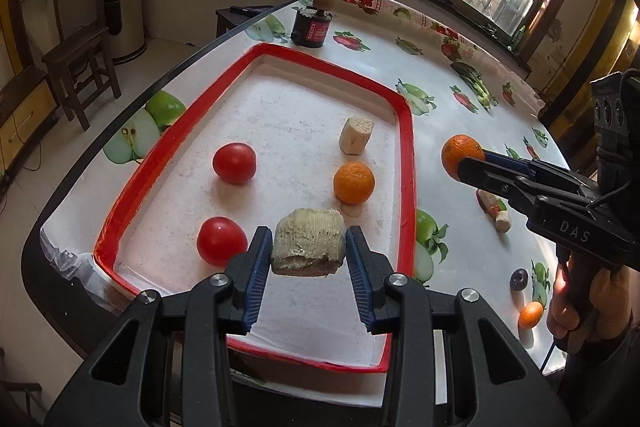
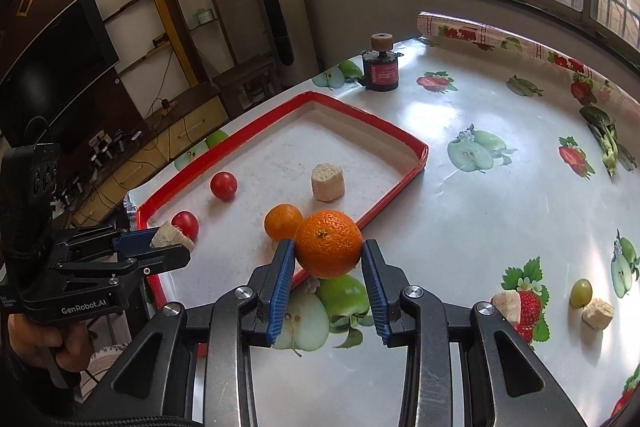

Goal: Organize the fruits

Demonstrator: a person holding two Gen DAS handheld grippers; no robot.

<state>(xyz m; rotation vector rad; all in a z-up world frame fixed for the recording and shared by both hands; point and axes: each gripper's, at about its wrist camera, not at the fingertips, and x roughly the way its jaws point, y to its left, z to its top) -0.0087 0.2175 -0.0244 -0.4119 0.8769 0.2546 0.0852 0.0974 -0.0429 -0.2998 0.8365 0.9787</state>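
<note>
Left claw (image 1: pixel 308 259) pinching a pale corn-like chunk (image 1: pixel 309 242) above the red-rimmed tray (image 1: pixel 406 163), right claw (image 2: pixel 329 267) pinching an orange (image 2: pixel 329 243) over the counter (image 2: pixel 500 211) beside the rim, presumably to join the tomatoes (image 1: pixel 234 163) already inside.
</note>
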